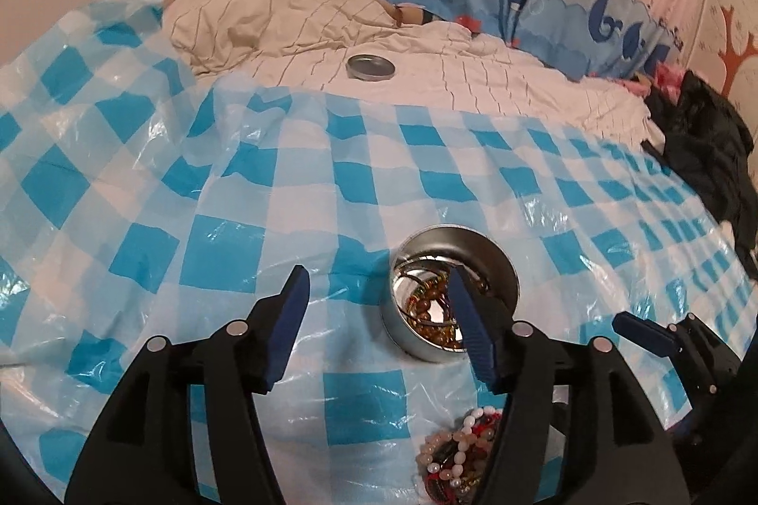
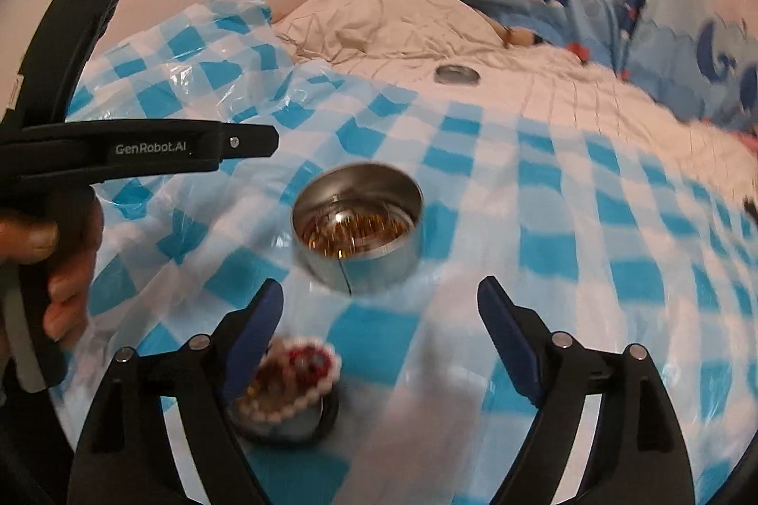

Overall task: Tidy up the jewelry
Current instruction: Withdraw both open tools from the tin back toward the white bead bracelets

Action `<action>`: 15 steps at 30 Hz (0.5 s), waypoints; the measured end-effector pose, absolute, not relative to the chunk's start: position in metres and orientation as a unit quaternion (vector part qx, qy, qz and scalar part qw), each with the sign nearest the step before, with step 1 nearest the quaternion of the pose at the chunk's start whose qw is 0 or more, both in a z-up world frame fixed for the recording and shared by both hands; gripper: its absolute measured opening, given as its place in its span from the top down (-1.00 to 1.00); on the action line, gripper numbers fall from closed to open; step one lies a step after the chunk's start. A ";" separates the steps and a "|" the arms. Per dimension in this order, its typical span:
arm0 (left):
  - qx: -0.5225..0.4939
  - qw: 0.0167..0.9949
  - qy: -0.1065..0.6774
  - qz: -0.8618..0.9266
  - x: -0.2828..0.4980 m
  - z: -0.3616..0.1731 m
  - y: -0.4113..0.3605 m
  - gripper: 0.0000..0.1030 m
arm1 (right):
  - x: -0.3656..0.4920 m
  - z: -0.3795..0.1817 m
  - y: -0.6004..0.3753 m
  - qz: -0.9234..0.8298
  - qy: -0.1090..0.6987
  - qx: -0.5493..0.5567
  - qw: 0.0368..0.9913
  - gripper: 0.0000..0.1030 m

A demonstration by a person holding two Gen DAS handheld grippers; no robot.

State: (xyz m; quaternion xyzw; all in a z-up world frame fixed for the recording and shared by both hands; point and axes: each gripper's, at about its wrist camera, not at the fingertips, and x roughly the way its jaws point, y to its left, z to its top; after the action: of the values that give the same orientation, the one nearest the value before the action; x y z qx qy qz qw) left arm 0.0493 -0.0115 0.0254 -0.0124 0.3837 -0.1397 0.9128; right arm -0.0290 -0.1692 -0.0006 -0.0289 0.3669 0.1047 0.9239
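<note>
A round, shiny metal tin [image 1: 452,296] sits on a crinkled blue-and-white checked plastic sheet [image 1: 265,192] spread over the bed, holding amber and brown bead strands, with a heap of pearly, red and tan beaded bracelets [image 1: 457,464] lying on the sheet just nearer the cameras. The left claw [image 1: 376,306] hangs spread wide and empty, its blue ribbed right pad crossing the tin's rim in view. The right claw [image 2: 379,318] is likewise apart, holding nothing; the tin's flat lid [image 1: 370,67] rests well away on rumpled striped bedding [image 1: 473,74].
</note>
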 end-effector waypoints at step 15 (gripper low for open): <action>0.022 0.916 0.380 -0.125 0.049 0.018 -0.022 -0.45 | -0.026 -0.026 -0.169 0.111 0.395 -0.030 0.911 -0.63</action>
State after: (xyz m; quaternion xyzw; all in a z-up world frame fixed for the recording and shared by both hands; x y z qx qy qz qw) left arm 0.0492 -0.0222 0.0181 0.0220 0.3795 -0.1250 0.9164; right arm -0.0256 -0.1689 -0.0265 -0.0303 0.3953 0.1109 0.9113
